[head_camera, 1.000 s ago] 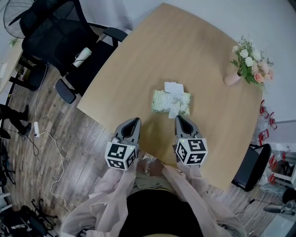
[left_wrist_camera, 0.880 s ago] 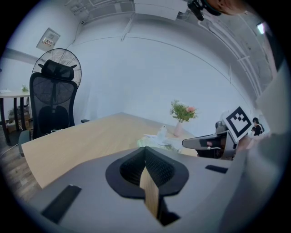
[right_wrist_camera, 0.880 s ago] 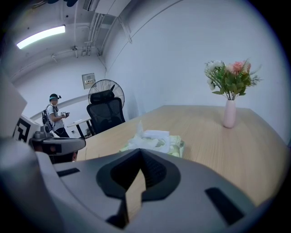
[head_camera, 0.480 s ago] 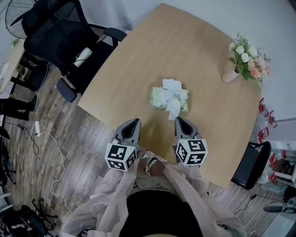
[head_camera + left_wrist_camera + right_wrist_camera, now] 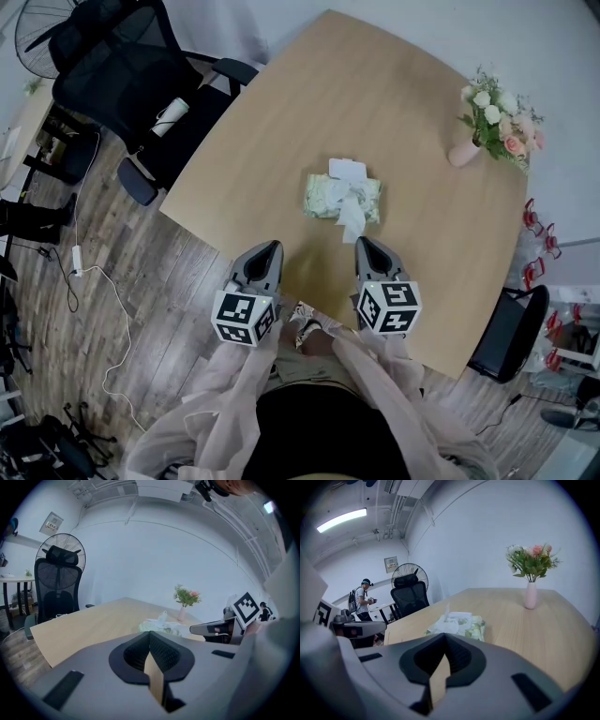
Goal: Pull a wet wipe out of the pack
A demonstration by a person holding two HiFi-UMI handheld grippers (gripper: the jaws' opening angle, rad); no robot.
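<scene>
Pack (image 5: 342, 198) pale green, lid flipped open, white wipe (image 5: 352, 217) trailing out

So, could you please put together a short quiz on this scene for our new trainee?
1. True or false: a wipe sticks out of the pack on the table.
2. Which is nearer the vase of flowers: A) the left gripper or B) the right gripper?
3. Fill in: both grippers' jaws are ____ and hold nothing.
Key: 1 true; 2 B; 3 shut.
</scene>
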